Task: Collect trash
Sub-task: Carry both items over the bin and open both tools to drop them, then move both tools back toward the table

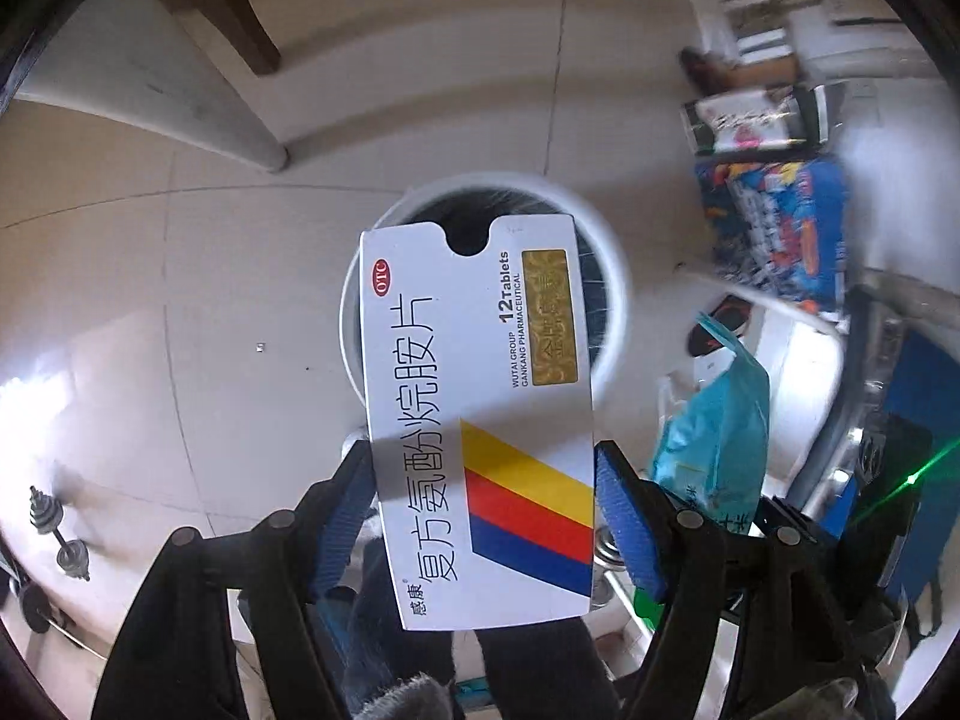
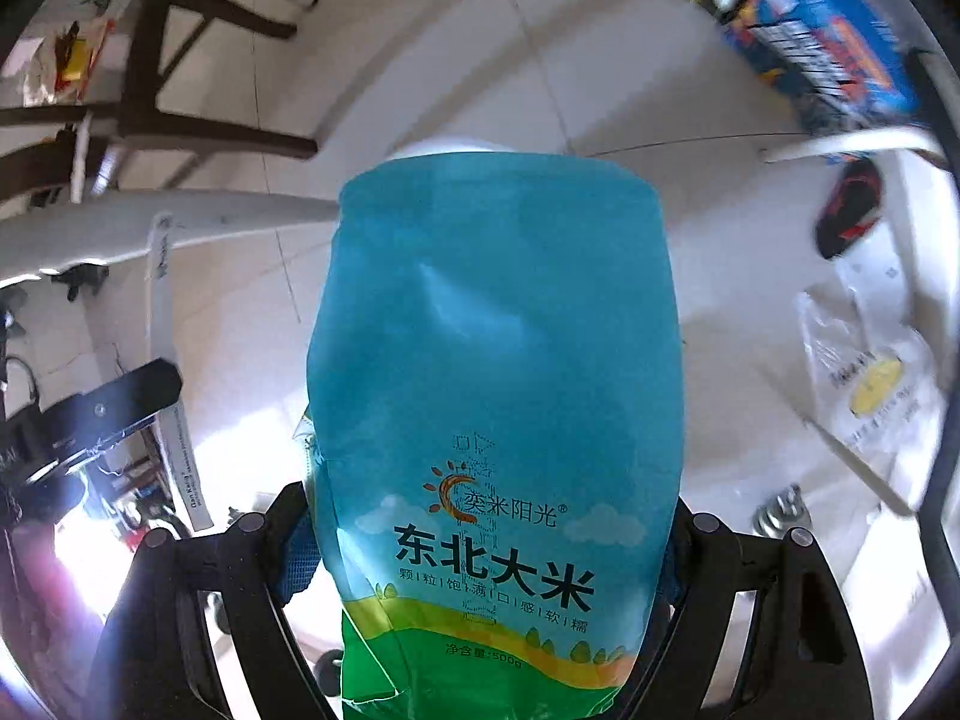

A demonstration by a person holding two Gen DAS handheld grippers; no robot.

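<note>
Left gripper (image 1: pixel 483 516) clamps one pill box (image 1: pixel 480 420) (over bin (image 1: pixel 612 276)) | right gripper (image 2: pixel 486 546) grips one rice bag (image 2: pixel 498 360)

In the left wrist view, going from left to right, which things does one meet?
dumbbell → medicine box held by the left gripper, with the white bin behind it → blue rice bag → blue printed carton.

White tablet box (image 1: pixel 480 420), turquoise rice bag (image 2: pixel 498 390)

The box is printed with black characters, a gold label, a red oval and yellow, red and blue diagonal stripes; the bag is banded green and yellow below.
</note>
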